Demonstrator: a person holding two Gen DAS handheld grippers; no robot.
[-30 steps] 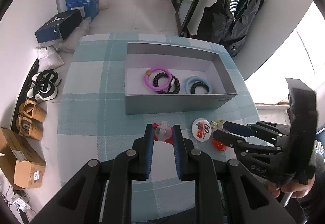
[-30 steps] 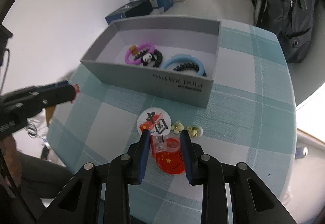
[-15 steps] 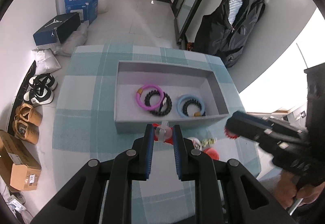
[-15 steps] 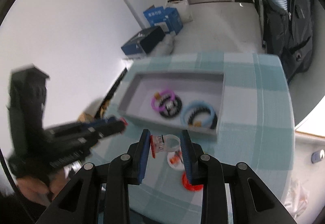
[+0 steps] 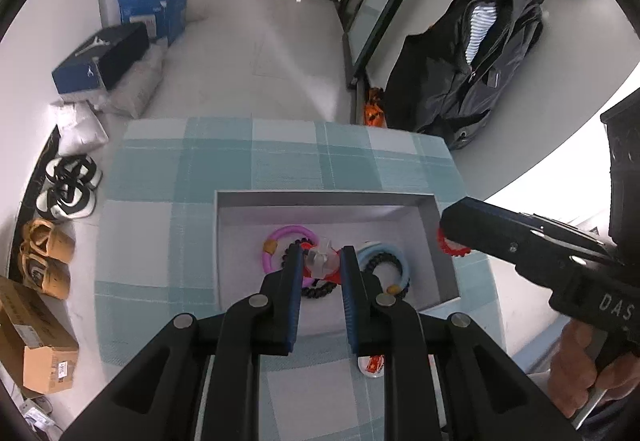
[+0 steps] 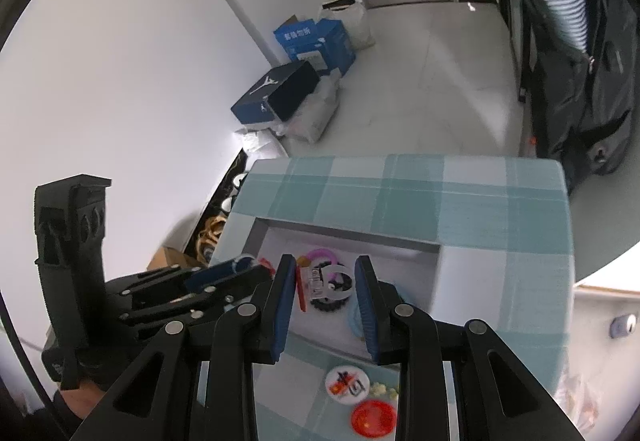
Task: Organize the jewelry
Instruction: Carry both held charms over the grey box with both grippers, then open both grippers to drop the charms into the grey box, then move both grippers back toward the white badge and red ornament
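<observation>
My left gripper [image 5: 320, 261] is shut on a clear and red hair clip [image 5: 320, 261] and holds it above the grey box [image 5: 444, 273]. In the box lie a purple ring [image 5: 280, 241], a black bead bracelet [image 5: 320, 291] and a blue ring [image 5: 394, 265]. My right gripper [image 6: 325, 283] is shut on a clear and red clip [image 6: 316, 283], also above the box [image 6: 444, 277]. It shows at the right of the left wrist view [image 5: 448, 241].
A round white badge [image 6: 347, 384], small pale yellow pieces [image 6: 384, 389] and a red disc [image 6: 374, 419] lie on the checked cloth [image 6: 480, 201] in front of the box. Shoe boxes, shoes and a black jacket are on the floor around the table.
Both grippers have risen and moved forward from the table's front to above the box, each still holding its clip.
</observation>
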